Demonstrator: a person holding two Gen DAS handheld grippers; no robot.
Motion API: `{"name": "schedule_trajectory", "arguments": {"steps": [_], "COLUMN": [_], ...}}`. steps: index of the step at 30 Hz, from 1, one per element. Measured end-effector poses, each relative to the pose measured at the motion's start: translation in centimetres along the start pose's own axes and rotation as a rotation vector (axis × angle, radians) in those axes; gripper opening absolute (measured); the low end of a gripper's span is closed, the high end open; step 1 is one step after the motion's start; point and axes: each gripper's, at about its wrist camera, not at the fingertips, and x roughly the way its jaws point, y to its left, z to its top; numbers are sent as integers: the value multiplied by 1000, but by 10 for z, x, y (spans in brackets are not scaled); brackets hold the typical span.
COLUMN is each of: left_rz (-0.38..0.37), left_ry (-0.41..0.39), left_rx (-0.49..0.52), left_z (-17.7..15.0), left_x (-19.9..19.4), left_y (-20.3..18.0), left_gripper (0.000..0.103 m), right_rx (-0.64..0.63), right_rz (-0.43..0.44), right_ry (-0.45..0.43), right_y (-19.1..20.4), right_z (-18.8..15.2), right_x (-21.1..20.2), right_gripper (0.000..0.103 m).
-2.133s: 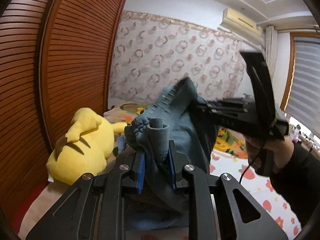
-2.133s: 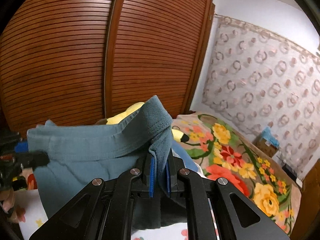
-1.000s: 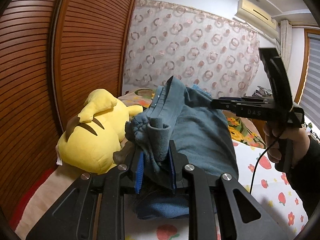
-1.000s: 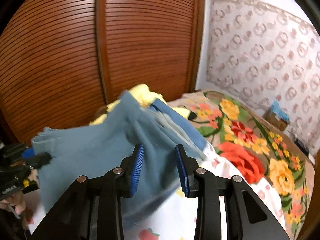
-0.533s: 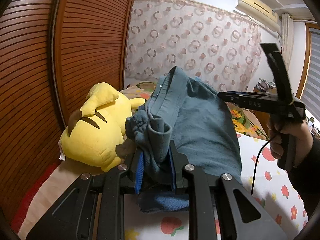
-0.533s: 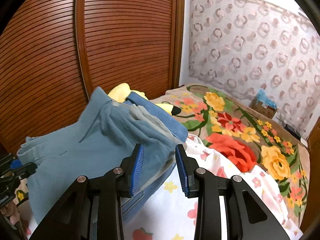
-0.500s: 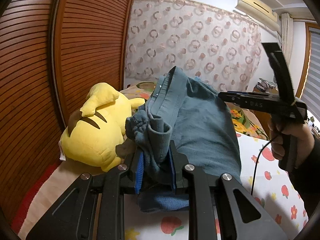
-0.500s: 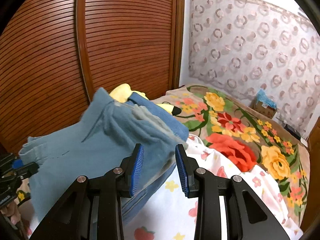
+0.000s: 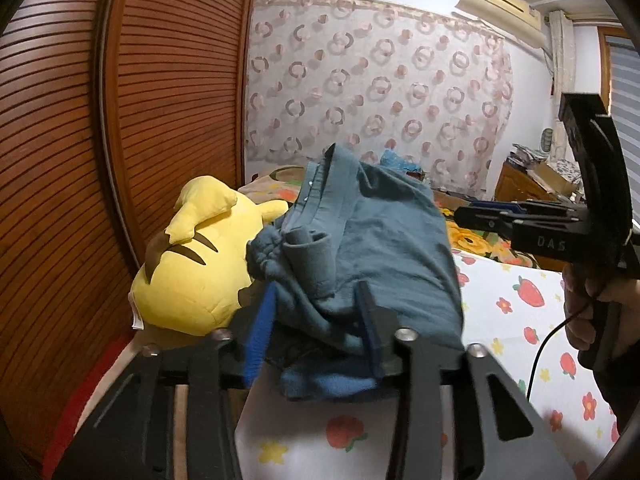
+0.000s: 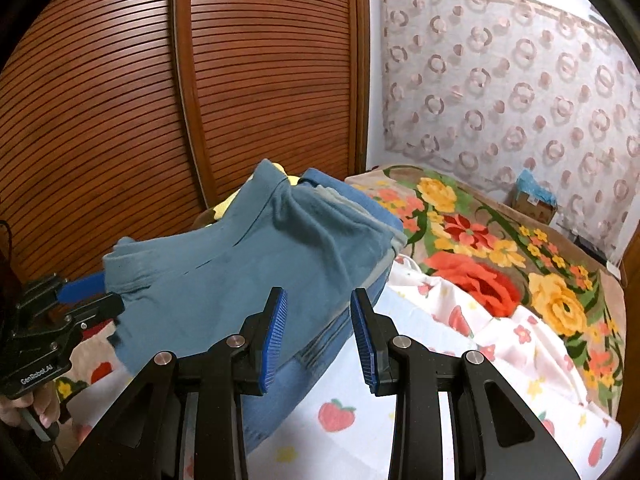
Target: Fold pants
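Black left hand-held gripper, blue ribbed pads, silver screws, right hand-held gripper alike, thin black cable

So the pants sit heaped on the bed sheet, plush toy right beside them against the slatted wardrobe doors. Floral blanket lies further back on the bed, a curtain hangs behind it all.
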Motion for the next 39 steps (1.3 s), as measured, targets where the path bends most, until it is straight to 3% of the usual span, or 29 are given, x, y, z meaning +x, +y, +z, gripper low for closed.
{"name": "schedule_trajectory", "arguments": {"steps": [4,6,8,12,16,21,33,39], "left_rz": [-15,-30,-43,-69,-74,-70,-129,-153], "left_ry": [-4,-5,-18,-10,-6,2,-15,-22], "left_rx": [18,25,26,39,45,71,103,138], "left_z": [-1,-2,-3,-6,-9,-14,-27,-33], "left_x": [-11,-16,-23,-32,-42,-54,-88,-98], "left_y": [-5,-7,-8,-13,-19,-28,-49,-66], "left_gripper": [51,59,80,86,88,88,88,88], "right_rx": [9,18,24,37,53,98,122,140], "right_rz": [-8,-16,-23,-40,-52,-62,-133,-173], "right_ry": [-5,-8,-12,-10,-10,-29,-76,-95], "right_y": [6,8,11,19,25,26,49,58], "right_z": [-5,-10,-14,-24,-32,-42,-73,-90], "right_x": [-13,-21,-28,-42,-53,-70,-118,-145], "right_gripper": [35,37,39,43,47,63,86,90]}}
